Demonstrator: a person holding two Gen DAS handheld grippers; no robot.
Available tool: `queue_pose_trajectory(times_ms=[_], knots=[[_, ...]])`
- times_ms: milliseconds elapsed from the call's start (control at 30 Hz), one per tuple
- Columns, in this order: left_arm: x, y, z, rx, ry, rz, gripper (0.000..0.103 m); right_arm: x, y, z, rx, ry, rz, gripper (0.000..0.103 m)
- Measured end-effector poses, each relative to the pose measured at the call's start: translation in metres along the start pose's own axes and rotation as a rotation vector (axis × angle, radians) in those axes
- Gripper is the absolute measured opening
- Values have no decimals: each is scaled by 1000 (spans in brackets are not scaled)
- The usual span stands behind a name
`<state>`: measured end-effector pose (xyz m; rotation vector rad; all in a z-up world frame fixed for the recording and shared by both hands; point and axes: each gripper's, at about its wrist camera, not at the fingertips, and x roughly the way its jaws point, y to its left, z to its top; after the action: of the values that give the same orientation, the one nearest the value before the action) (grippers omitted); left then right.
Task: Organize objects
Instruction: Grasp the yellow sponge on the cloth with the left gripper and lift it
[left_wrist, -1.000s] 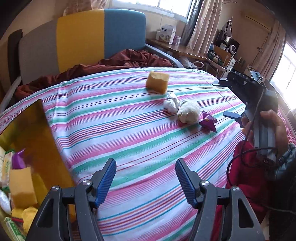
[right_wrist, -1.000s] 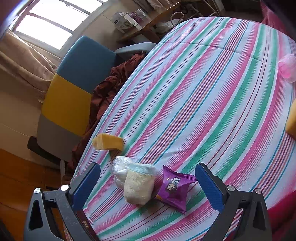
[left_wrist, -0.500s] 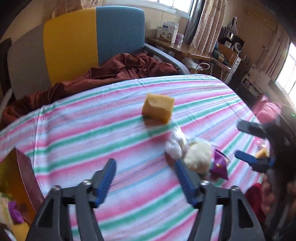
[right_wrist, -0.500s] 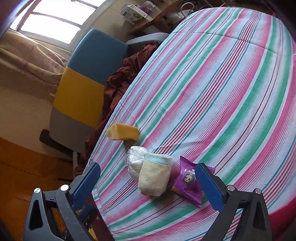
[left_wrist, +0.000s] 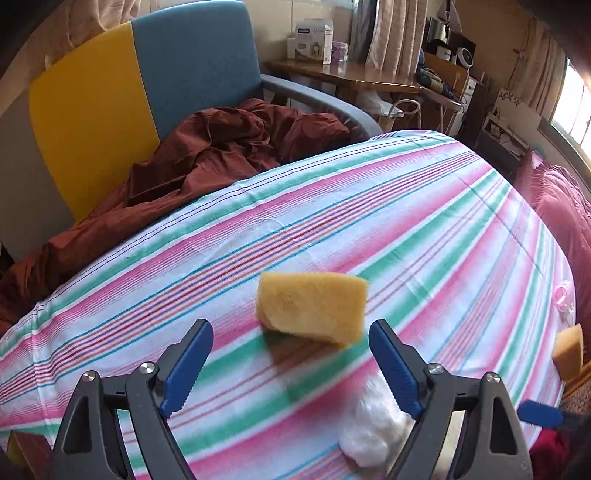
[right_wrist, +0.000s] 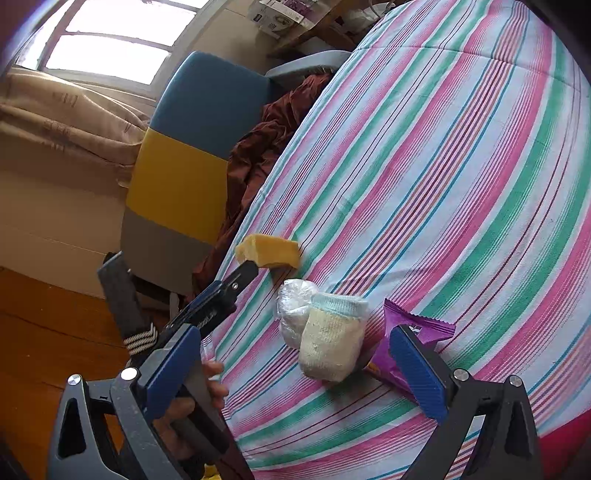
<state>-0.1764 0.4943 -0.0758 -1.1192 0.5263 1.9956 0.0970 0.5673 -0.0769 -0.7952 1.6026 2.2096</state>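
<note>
A yellow sponge (left_wrist: 312, 306) lies on the striped cloth, just ahead of my open left gripper (left_wrist: 290, 363), whose fingertips flank it. It also shows in the right wrist view (right_wrist: 269, 251) with the left gripper at its near end. My right gripper (right_wrist: 295, 369) is open and empty above a cream sock roll (right_wrist: 330, 341), a white plastic bundle (right_wrist: 293, 310) and a purple snack packet (right_wrist: 410, 343). The white bundle (left_wrist: 373, 424) sits under my left gripper's right finger.
A striped tablecloth (left_wrist: 424, 221) covers the round table. A yellow, blue and grey armchair (left_wrist: 147, 85) with a dark red blanket (left_wrist: 229, 151) stands past the far edge. Another yellow sponge (left_wrist: 570, 350) and a pink object (left_wrist: 565, 301) lie at the right edge.
My left gripper has moved forward and right across the table up to the yellow sponge. The right gripper has shifted slightly closer to the sock roll and packet.
</note>
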Motion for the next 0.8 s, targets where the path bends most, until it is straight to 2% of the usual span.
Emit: queue_pose_trajectory(times_ms=[100, 233, 267, 300, 367, 467, 567, 633, 800], knots=[[12, 1, 8, -16, 19, -28, 88, 3, -1, 0, 4, 11, 3, 103], [31, -6, 12, 3, 43, -22, 86, 5, -1, 1, 5, 19, -3, 103], [35, -5, 11, -7, 57, -42, 81, 6, -1, 1, 5, 19, -7, 103], [36, -3, 9, -19, 56, -52, 66, 6, -2, 1, 4, 17, -14, 103], [27, 0, 1, -40, 20, -67, 65, 6, -3, 2, 2, 15, -24, 103], [6, 4, -18, -52, -19, -66, 65, 6, -3, 3, 1, 12, -32, 103], [-16, 11, -45, -100, -18, -61, 65, 5, -2, 3, -4, 6, -42, 103], [-34, 13, -69, -123, -24, -57, 65, 4, -3, 4, 2, -2, -49, 103], [-76, 0, -132, -101, -41, -40, 65, -1, -8, 7, 20, -27, -77, 103]])
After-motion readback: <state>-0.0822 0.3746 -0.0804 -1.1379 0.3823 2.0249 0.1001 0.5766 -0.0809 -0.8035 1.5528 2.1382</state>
